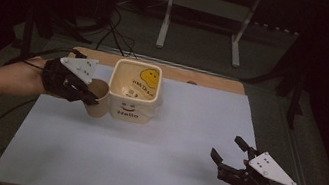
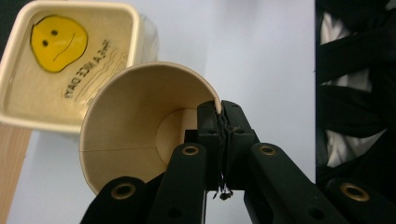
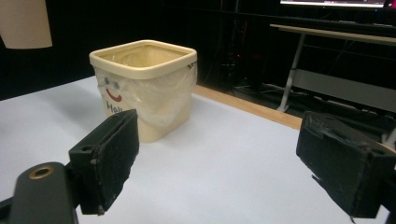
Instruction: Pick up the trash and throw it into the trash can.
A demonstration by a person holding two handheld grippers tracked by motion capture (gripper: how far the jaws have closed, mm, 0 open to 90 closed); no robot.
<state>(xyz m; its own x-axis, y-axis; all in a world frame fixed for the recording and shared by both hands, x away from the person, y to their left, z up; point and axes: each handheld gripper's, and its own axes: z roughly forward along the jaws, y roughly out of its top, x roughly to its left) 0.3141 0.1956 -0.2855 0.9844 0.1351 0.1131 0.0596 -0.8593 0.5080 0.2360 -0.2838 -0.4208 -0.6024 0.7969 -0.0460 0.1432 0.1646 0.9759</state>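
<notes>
Overhead, left claw pinches paper cup rim beside bin.

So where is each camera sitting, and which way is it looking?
High view: above the person's side, looking down on the white table; both forearms show.
Left gripper view: rides the left hand-held gripper, whose jaws pinch the brown paper cup.
Right gripper view: rides the open right hand-held gripper, looking level across the table.
All three share the cream square smiley-face bin.
</notes>
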